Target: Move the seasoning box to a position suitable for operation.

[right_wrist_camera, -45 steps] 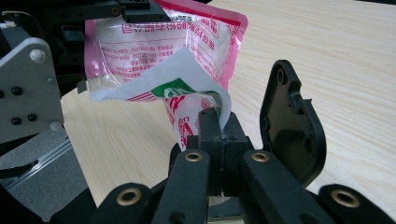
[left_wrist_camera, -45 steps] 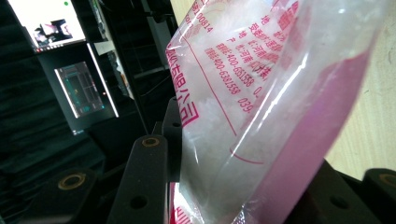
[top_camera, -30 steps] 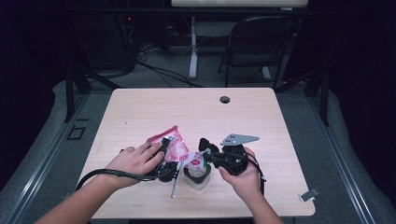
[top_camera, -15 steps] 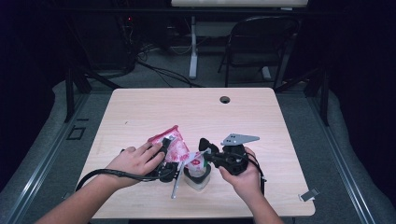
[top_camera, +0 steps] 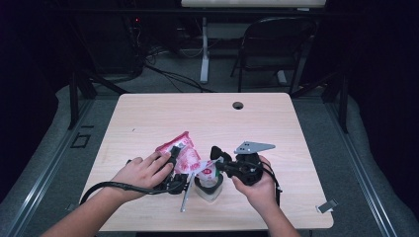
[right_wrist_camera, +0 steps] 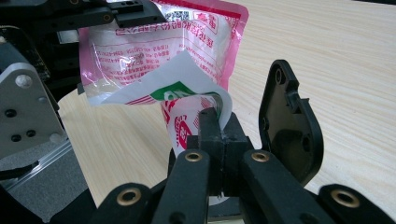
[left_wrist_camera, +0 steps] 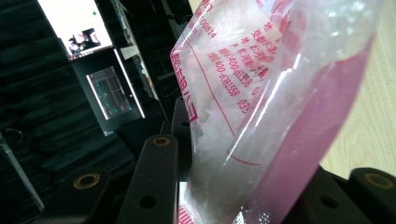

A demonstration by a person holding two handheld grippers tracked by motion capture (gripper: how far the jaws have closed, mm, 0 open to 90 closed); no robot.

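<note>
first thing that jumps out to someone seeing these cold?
The pink-and-clear printed pouch, held up over the near middle of the wooden table between the two hands. The left gripper has it between its jaws from the left, while the right gripper is shut on the peeled lid of a small cup standing just below the pouch.

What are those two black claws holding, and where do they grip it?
Both hold the pink bag. The left gripper has its body between the jaws, which have just been closing; the right gripper pinches a twisted bottom corner.
</note>
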